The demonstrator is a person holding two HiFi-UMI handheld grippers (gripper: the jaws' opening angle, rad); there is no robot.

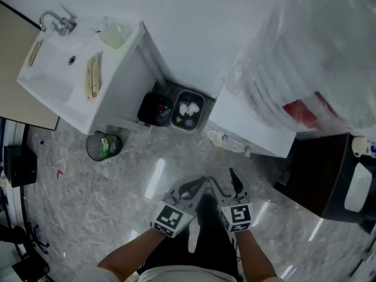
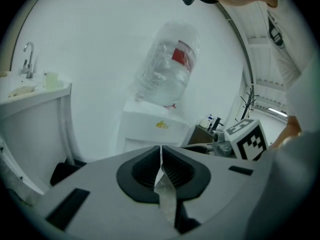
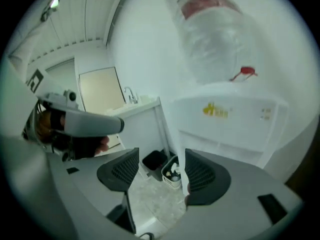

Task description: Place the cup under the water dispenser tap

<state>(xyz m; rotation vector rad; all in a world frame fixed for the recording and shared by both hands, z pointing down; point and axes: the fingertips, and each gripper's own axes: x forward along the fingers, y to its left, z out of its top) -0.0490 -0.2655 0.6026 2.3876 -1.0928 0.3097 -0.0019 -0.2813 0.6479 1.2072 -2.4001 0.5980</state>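
A pale translucent cup (image 1: pixel 111 34) stands on the back corner of the white sink counter (image 1: pixel 120 63), far from both grippers; the left gripper view has the cup (image 2: pixel 51 80) at its left edge. The white water dispenser (image 1: pixel 252 128) with its big clear bottle (image 1: pixel 317 57) stands to the right, its taps (image 1: pixel 226 140) on the front. The dispenser (image 2: pixel 155 129) (image 3: pixel 230 119) lies ahead of both grippers. Low over the floor, my left gripper (image 1: pixel 192 188) (image 2: pixel 161 151) is shut with nothing in it. Beside it my right gripper (image 1: pixel 226 184) (image 3: pixel 160 166) stands open and empty.
A black bin (image 1: pixel 154 108) and a lined bin (image 1: pixel 188 110) sit between sink and dispenser. A round bin (image 1: pixel 104 145) stands on the marbled floor in front of the sink. A dark cabinet (image 1: pixel 329 175) flanks the dispenser on the right. A faucet (image 1: pixel 56 21) tops the sink.
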